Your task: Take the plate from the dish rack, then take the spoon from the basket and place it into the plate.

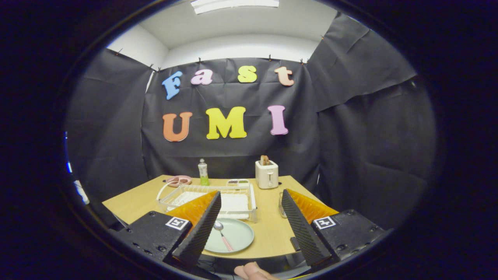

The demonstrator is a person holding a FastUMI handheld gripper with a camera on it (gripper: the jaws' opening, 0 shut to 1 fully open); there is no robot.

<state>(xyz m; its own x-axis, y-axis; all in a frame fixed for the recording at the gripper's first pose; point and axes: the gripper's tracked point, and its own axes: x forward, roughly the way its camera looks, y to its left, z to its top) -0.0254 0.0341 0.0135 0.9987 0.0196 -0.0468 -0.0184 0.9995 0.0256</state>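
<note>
Fisheye view from behind raised fingers (251,225), well back, facing table (268,233) and booth wall.

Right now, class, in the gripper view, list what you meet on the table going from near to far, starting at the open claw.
Claw, open and holding nothing → plate with the spoon on it → dish rack → toaster by the wall.

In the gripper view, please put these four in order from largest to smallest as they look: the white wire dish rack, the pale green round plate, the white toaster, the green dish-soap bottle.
1. White wire dish rack
2. Pale green round plate, nearer the camera, holding the pink-handled spoon
3. White toaster
4. Green dish-soap bottle

The open gripper holds nothing.
</note>
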